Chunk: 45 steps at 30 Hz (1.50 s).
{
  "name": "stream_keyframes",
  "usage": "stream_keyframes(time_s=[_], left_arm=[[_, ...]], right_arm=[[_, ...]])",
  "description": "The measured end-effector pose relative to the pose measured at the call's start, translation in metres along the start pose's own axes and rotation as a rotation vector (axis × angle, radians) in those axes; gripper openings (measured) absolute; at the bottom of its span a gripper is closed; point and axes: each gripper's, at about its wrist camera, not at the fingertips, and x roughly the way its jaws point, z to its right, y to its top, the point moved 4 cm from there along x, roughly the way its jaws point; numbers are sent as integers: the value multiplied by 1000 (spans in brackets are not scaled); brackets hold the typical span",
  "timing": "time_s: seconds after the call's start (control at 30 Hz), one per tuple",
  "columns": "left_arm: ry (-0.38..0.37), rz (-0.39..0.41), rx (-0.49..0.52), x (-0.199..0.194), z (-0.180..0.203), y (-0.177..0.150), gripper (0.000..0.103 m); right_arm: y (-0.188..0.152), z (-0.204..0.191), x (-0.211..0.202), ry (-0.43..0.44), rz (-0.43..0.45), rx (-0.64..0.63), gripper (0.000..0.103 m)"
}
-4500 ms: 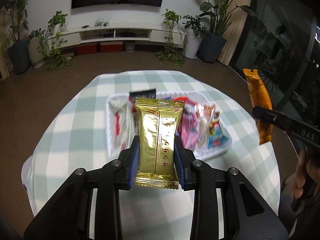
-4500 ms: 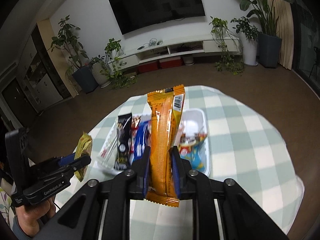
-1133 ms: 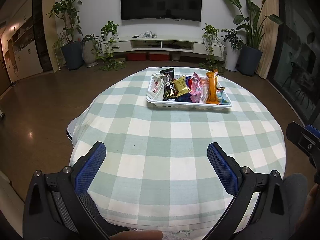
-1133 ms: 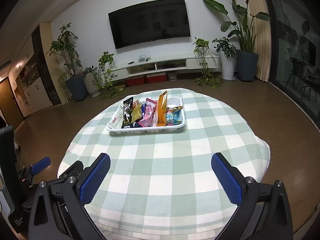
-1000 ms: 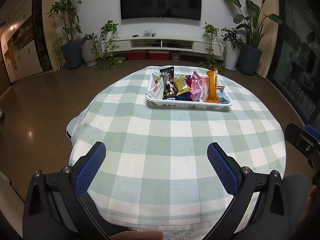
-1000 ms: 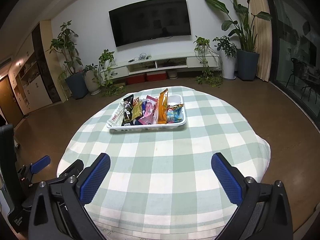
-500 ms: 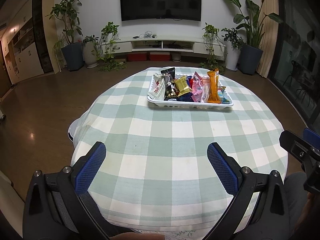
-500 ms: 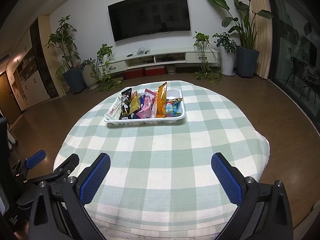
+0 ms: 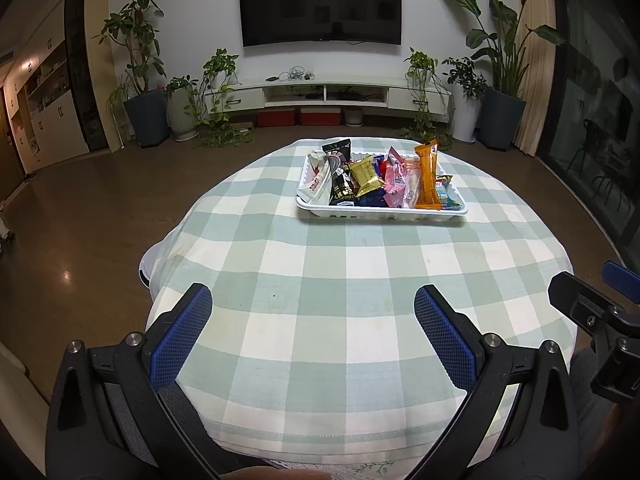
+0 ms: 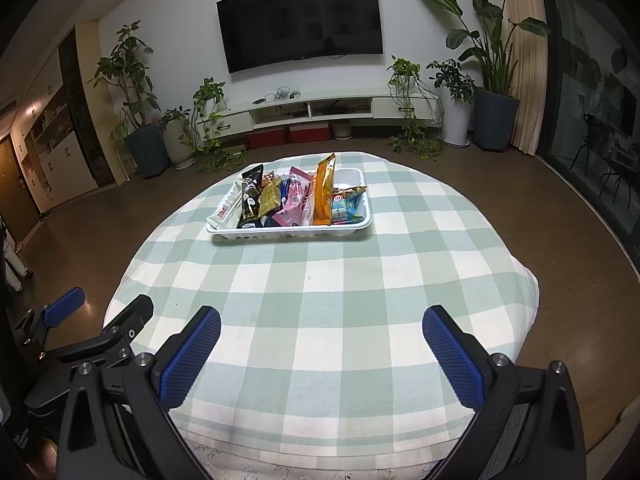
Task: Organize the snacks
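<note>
While both of my grippers hang at the near edge of the table (image 9: 360, 280), I list what I see. Left gripper (image 9: 312, 320): jaws spread wide, nothing between the blue pads. Right gripper (image 10: 320, 344): jaws equally wide, also empty. White tray (image 9: 380, 210): sits on the far half of the checked tablecloth (image 10: 320, 280), well apart from both grippers, with its rim inside the table's edge on every side I can see. Snacks in the tray: black packet (image 9: 340, 178) at the left, gold packet (image 9: 366, 172) beside it, pink packet (image 9: 394, 178), orange packet (image 9: 426, 176) standing tallest, blue packet (image 10: 346, 206) at the right end. Bare cloth fills the ground between grippers and tray. Brown floor (image 9: 80, 208) lies all around the table.
</note>
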Motion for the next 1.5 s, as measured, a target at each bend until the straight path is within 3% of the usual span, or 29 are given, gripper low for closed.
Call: stream_keyframes(time_s=[1.5], left_arm=[[10, 11, 8, 10, -10, 8, 103]], right_arm=[[-9, 0, 2, -6, -32, -10, 103]])
